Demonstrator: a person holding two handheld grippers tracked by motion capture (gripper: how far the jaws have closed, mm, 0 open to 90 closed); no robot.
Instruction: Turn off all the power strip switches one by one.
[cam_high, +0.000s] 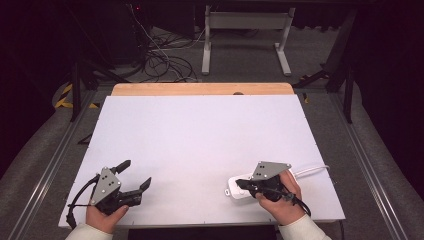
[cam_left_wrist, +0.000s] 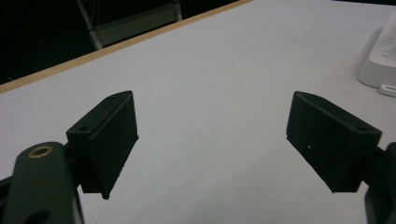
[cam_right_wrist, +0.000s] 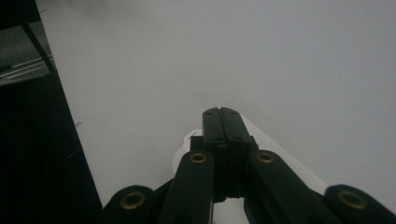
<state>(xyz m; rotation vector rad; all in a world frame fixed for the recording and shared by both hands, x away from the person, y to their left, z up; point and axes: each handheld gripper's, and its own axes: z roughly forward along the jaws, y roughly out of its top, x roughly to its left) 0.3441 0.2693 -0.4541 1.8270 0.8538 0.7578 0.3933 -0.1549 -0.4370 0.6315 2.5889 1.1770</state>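
Observation:
A white power strip (cam_high: 233, 190) lies flat near the front right of the white table top (cam_high: 200, 135), and its white cable (cam_high: 312, 170) runs off to the right. My right gripper (cam_high: 240, 184) hovers over the strip with its jaws pressed together and nothing between them. In the right gripper view the shut gripper (cam_right_wrist: 222, 116) points over the strip's rounded end (cam_right_wrist: 266, 140). At the front left, my left gripper (cam_high: 136, 173) stands wide open with nothing held. The left gripper view shows that open gripper (cam_left_wrist: 212, 116) above bare table, with the strip (cam_left_wrist: 380, 56) at the far right.
A wooden strip (cam_high: 200, 89) borders the table's far edge. Beyond it, loose cables (cam_high: 160, 60) and a white stand (cam_high: 245, 30) sit on the floor. Both hands are close to the table's front edge (cam_high: 200, 224). Dark floor drops away beside the table (cam_right_wrist: 42, 154).

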